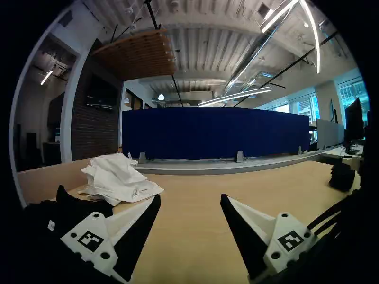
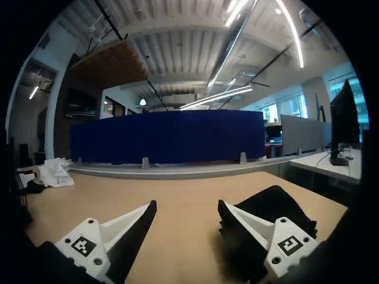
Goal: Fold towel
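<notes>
My left gripper (image 1: 189,196) sits released, jaws wide, low over the tabletop (image 1: 265,180). The white towel (image 1: 118,177) lies crumpled on it, just ahead of the left finger. My right gripper (image 2: 186,202) is released too. A black cloth (image 2: 279,206), possibly another towel, is bunched by its right finger. A blue divider (image 1: 213,132) stands behind.

You get bright, even light from ceiling strips (image 1: 234,96) above the blue partition (image 1: 208,132); straight lines bow near the edges.
</notes>
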Available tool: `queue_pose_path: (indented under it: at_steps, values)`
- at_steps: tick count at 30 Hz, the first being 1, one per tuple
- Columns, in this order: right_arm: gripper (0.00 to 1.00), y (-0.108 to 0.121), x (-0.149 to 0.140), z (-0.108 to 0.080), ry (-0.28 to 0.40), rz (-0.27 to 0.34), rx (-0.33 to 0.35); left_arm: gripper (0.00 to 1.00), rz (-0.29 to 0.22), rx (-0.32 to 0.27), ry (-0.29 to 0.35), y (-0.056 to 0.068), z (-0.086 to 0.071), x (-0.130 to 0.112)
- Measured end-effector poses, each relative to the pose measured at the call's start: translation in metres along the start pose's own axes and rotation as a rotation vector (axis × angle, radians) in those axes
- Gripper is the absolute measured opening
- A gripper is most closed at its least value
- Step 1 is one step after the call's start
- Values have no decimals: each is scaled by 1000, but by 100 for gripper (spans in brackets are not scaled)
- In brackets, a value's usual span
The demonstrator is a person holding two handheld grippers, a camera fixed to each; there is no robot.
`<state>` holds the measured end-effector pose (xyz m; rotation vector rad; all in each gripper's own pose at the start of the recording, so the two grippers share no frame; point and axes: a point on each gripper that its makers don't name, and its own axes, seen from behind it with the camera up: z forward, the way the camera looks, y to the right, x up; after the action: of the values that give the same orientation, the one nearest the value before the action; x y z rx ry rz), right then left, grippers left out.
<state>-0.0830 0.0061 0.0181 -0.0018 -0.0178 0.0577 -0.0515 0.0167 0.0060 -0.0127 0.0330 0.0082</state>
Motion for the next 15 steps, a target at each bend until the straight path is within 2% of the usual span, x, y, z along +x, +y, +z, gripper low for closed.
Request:
queue_pose_path:
  at_steps: [15]
  values:
    - [100, 0, 0, -2, 7, -11, -3, 94, 0, 0, 0, 0, 0, 0]
